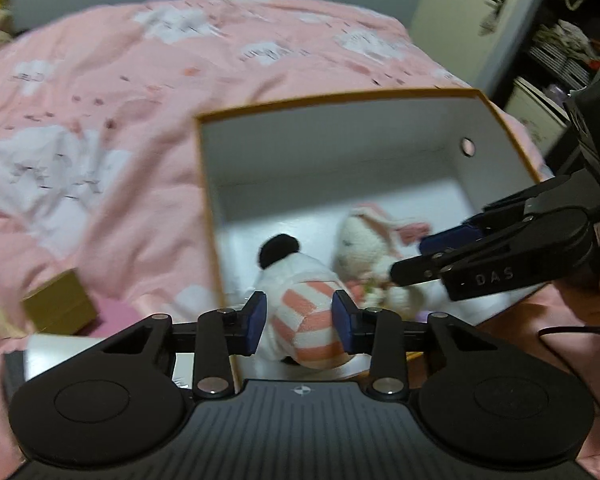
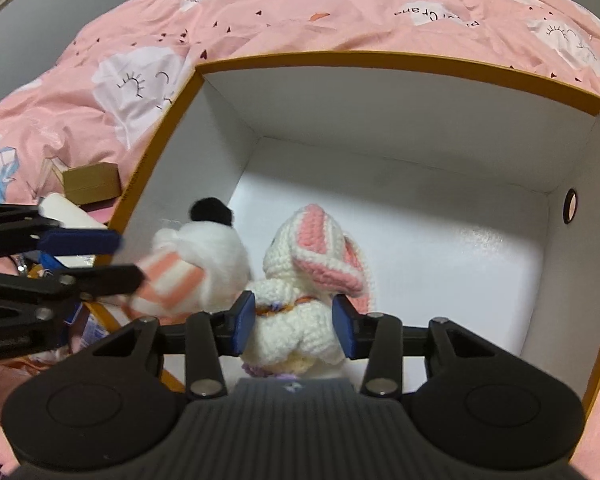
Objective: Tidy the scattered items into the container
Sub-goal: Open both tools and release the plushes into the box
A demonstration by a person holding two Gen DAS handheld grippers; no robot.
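A white-lined, orange-rimmed box [image 2: 380, 60] is seen on a bed under a pink duvet [image 2: 260, 8]. In the left wrist view the left tool [image 1: 300, 320] is pinched on a pink-striped plush with a black pom-pom [image 1: 304, 312], held inside the box by its near left wall. In the right wrist view the right tool [image 2: 296, 326] is closed on a crocheted rabbit [image 2: 300, 280], held upright in the box. A door [image 1: 472, 20] and dark shelves [image 1: 572, 48] are shown only from the left; a small cardboard carton [image 2: 92, 184] is sharp only from the right.
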